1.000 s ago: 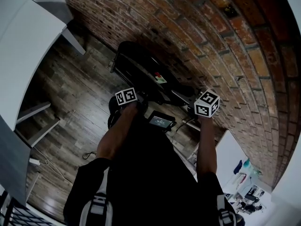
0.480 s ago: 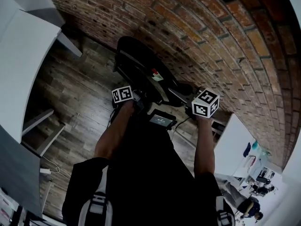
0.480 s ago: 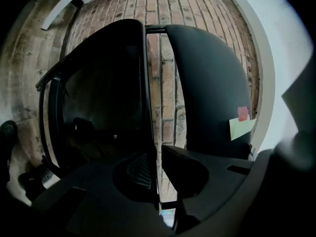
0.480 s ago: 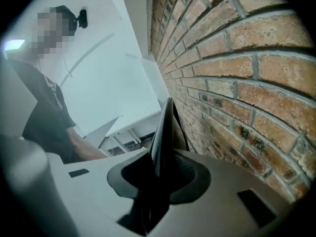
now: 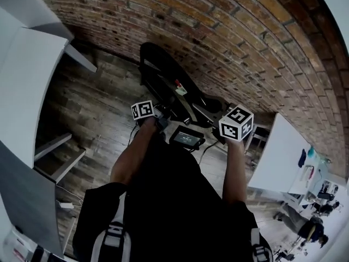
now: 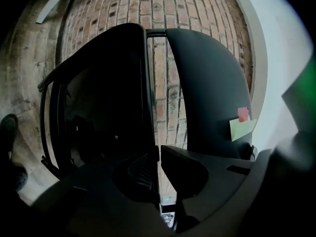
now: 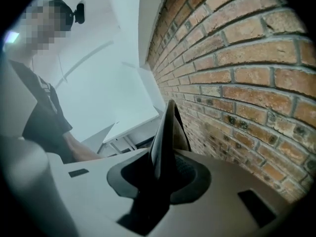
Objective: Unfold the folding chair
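Moved since a second ago: the folding chair [image 5: 163, 72] sits a little higher in the head view; more of the white table [image 5: 278, 157] shows at the right; the left cube [image 5: 143, 111] has kept its place and the right cube [image 5: 236, 123] has dropped slightly.
Chair: black; stands on the wooden floor [image 5: 92, 108] close against the brick wall [image 5: 229, 31]; straight ahead of the person, beyond both grippers.
Left gripper [image 6: 159, 154]: jaws a narrow slit apart; only brick and floor show through the slit, nothing held; it points at the chair from close by.
Chair from the left gripper: two dark panels rise just past the jaws; the left-hand panel [image 6: 103, 98] has its inner edge running down to the left jaw's tip; the right-hand panel [image 6: 207, 78] stands above the right jaw; a strip of brick shows between the panels.
Sticky notes [image 6: 241, 125]: one pink, one green; on the right-hand panel's outer edge.
Right gripper [image 7: 165, 157]: jaws closed on a thin black edge [image 7: 168, 127] of the chair; the edge rises pointed from between them; brick wall close on its right.
Small screen [image 5: 186, 138]: between the two forearms; below the chair's near end.
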Action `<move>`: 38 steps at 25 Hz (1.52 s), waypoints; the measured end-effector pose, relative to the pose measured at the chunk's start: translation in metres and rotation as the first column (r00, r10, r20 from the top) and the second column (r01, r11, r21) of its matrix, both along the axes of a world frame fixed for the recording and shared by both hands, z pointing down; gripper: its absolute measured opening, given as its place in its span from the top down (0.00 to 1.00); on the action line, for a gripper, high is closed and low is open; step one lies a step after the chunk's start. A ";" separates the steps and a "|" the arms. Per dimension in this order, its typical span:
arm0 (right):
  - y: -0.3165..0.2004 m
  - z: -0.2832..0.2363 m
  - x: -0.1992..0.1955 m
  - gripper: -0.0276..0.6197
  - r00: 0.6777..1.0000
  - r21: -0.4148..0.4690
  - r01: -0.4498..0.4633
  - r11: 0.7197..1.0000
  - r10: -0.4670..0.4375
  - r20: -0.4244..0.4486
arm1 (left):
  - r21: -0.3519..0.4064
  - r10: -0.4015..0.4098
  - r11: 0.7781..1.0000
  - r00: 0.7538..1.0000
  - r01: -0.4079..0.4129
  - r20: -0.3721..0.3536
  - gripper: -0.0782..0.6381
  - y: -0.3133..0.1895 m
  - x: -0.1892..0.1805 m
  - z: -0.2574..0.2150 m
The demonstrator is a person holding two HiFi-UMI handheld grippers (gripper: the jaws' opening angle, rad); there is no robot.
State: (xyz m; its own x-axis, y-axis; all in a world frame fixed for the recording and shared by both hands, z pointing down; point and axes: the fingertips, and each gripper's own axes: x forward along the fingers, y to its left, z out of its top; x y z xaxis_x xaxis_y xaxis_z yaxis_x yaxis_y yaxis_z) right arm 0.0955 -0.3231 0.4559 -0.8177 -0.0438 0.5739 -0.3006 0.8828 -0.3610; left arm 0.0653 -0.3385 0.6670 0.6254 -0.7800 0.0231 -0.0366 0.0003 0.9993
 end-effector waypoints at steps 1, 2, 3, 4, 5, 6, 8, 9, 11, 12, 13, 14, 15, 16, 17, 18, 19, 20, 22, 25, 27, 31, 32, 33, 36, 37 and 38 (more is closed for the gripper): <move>0.009 -0.002 0.004 0.80 1.000 0.004 -0.005 1.000 0.005 0.007 | 0.000 -0.007 1.000 1.000 0.007 0.003 0.83 0.008 0.002 -0.001; 0.017 -0.003 0.007 0.80 1.000 0.008 -0.007 1.000 0.007 0.012 | -0.002 -0.018 1.000 1.000 0.018 0.006 0.83 0.015 0.005 -0.003; 0.026 -0.005 0.011 0.80 1.000 0.012 -0.006 1.000 0.006 0.015 | -0.003 -0.029 1.000 1.000 0.029 0.009 0.83 0.023 0.007 -0.004; 0.034 -0.007 0.016 0.80 1.000 0.017 -0.003 1.000 0.003 0.016 | -0.001 -0.039 0.999 0.999 0.039 0.012 0.83 0.030 0.011 -0.006; 0.043 -0.010 0.020 0.80 1.000 0.022 0.001 1.000 -0.001 0.018 | 0.001 -0.047 0.999 0.999 0.047 0.013 0.83 0.038 0.014 -0.008; 0.052 -0.012 0.023 0.80 1.000 0.026 0.005 1.000 -0.005 0.021 | 0.005 -0.053 0.999 0.998 0.053 0.015 0.83 0.046 0.017 -0.011; 0.071 -0.016 0.025 0.80 0.999 0.031 0.012 0.999 -0.013 0.031 | 0.009 -0.065 0.998 0.998 0.065 0.023 0.83 0.065 0.019 -0.014; 0.081 -0.018 0.025 0.80 0.999 0.032 0.015 0.999 -0.016 0.037 | 0.009 -0.069 0.998 0.997 0.069 0.029 0.83 0.075 0.019 -0.015; 0.099 -0.021 0.023 0.80 0.999 0.034 0.020 0.999 -0.022 0.049 | 0.004 -0.072 0.997 0.997 0.072 0.041 0.83 0.092 0.017 -0.017; 0.106 -0.022 0.022 0.80 0.998 0.034 0.022 0.999 -0.023 0.055 | 0.002 -0.071 0.997 0.996 0.071 0.047 0.83 0.099 0.016 -0.017; 0.110 -0.022 0.021 0.80 0.998 0.033 0.021 0.999 -0.023 0.061 | -0.001 -0.068 0.998 0.996 0.068 0.053 0.83 0.104 0.015 -0.017; 0.112 -0.022 0.021 0.80 0.997 0.029 0.018 0.999 -0.020 0.069 | -0.004 -0.064 0.998 0.996 0.064 0.059 0.83 0.108 0.014 -0.017; 0.112 -0.022 0.022 0.80 0.997 0.023 0.014 1.000 -0.016 0.076 | -0.010 -0.061 0.998 0.996 0.061 0.064 0.83 0.109 0.013 -0.017; 0.112 -0.021 0.022 0.80 0.996 0.015 0.008 1.000 -0.010 0.084 | -0.017 -0.058 0.998 0.996 0.059 0.069 0.83 0.110 0.013 -0.016; 0.112 -0.020 0.023 0.80 0.996 0.008 0.002 1.000 -0.003 0.091 | -0.023 -0.056 0.998 0.996 0.057 0.075 0.83 0.112 0.012 -0.015; 0.113 -0.019 0.022 0.80 0.995 0.001 -0.004 1.000 0.004 0.097 | -0.029 -0.053 0.998 0.995 0.055 0.081 0.83 0.114 0.009 -0.014; 0.115 -0.018 0.020 0.80 0.995 -0.004 -0.012 1.000 0.012 0.103 | -0.034 -0.049 0.998 0.995 0.053 0.087 0.83 0.117 0.006 -0.014; 0.117 -0.018 0.017 0.80 0.994 -0.007 -0.021 1.000 0.022 0.108 | -0.038 -0.045 0.998 0.995 0.049 0.092 0.83 0.119 0.002 -0.013; 0.120 -0.017 0.010 0.80 0.992 -0.015 -0.044 0.999 0.045 0.117 | -0.047 -0.036 0.998 0.995 0.041 0.098 0.83 0.122 -0.006 -0.012; 0.126 -0.014 -0.002 0.80 0.988 -0.026 -0.089 0.996 0.092 0.124 | -0.054 -0.015 0.998 0.995 0.020 0.095 0.83 0.128 -0.020 -0.009; 0.131 -0.011 -0.013 0.80 0.985 -0.026 -0.120 0.992 0.122 0.119 | -0.056 0.008 0.998 0.997 -0.004 0.081 0.83 0.131 -0.029 -0.007; 0.143 -0.002 -0.042 0.80 0.977 -0.019 -0.189 0.982 0.190 0.093 | -0.064 0.068 0.996 0.995 -0.064 0.066 0.83 0.139 -0.052 0.004; 0.146 0.000 -0.049 0.80 0.974 -0.016 -0.212 0.977 0.212 0.083 | -0.069 0.086 0.994 0.994 -0.082 0.060 0.83 0.141 -0.057 0.007; 0.151 0.003 -0.055 0.80 0.969 -0.013 -0.238 0.971 0.238 0.072 | -0.074 0.107 0.992 0.993 -0.103 0.053 0.83 0.144 -0.061 0.010; 0.167 0.011 -0.069 0.80 0.943 -0.006 -0.331 0.944 0.331 0.046 | -0.088 0.190 0.979 0.981 -0.186 0.036 0.83 0.156 -0.069 0.020; 0.171 0.014 -0.073 0.80 0.930 -0.004 -0.364 0.931 0.364 0.039 | -0.091 0.219 0.972 0.975 -0.215 0.032 0.83 0.159 -0.072 0.022; 0.175 0.017 -0.076 0.80 0.917 -0.005 -0.398 0.917 0.398 0.034 | -0.094 0.246 0.966 0.969 -0.243 0.028 0.83 0.163 -0.073 0.025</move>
